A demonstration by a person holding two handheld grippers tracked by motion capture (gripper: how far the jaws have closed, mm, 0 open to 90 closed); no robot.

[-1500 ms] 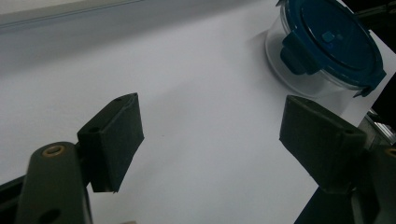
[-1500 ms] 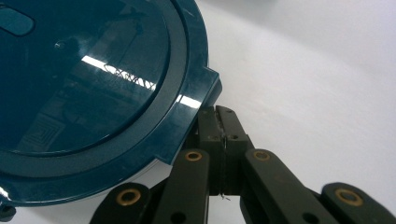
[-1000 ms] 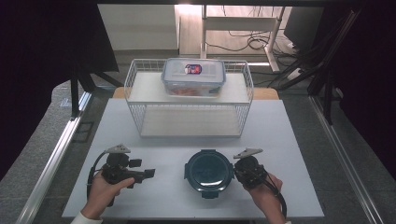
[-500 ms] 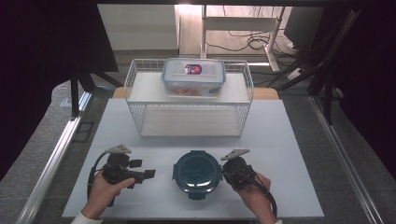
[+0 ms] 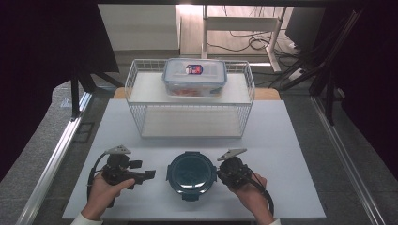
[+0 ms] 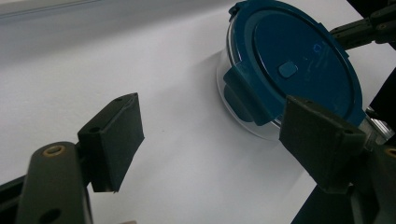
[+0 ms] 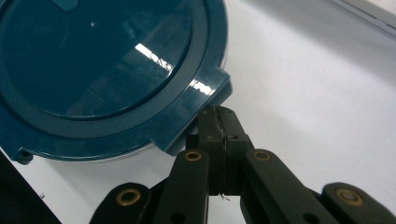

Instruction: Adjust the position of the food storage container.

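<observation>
Round container (image 5: 192, 172), blue lid, centre bench (image 5: 291, 140). R claw (image 7: 219, 122) shut, empty, tips against lid tab, prob. to nudge/steady. L claw (image 6: 210, 140) wide open, empty, aimed at container, ready.

Nothing's really reading as text here. The clear box (image 5: 195, 77) in the wire basket (image 5: 136, 89) is wearing a red-and-blue sticker (image 5: 193, 69), but it's showing up way too small to make out.
</observation>
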